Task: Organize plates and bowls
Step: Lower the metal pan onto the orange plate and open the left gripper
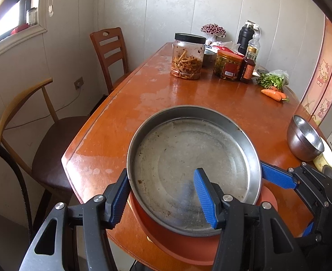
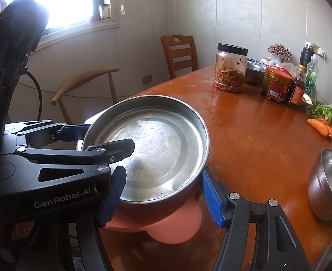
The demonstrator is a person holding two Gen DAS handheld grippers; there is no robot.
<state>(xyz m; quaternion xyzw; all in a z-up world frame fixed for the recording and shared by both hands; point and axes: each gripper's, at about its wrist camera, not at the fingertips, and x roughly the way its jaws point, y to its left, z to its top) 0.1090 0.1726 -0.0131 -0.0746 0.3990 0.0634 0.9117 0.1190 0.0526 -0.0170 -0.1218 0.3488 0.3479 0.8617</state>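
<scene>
Lettering reading "GenRobot.AI" is showing in white on the black body of the left gripper (image 1: 161, 178), seen from the right wrist view. That gripper is standing fairly wide, straddling the near left rim of the round metal pan (image 1: 188, 158): one blue pad is lying against the outer wall and the other is hovering inside over the pan floor, so nothing is being pinched. The right gripper (image 2: 163, 174) is also standing apart, one finger over the pan's inside and the other just outside its right wall.

The pan is sitting on a salmon-pink plate (image 2: 175, 228) at the near end of the wooden table (image 1: 188, 90). A steel bowl (image 1: 306, 140) is lying tilted to the right, apart from the pan. Further back, a jar with a red label (image 1: 228, 67) is carrying a barcode, and a dark bottle (image 1: 248, 68) is wearing an orange label; their print is too small to read. Cartoon cat figures are decorating the pink panel (image 1: 324, 70) at the right.
</scene>
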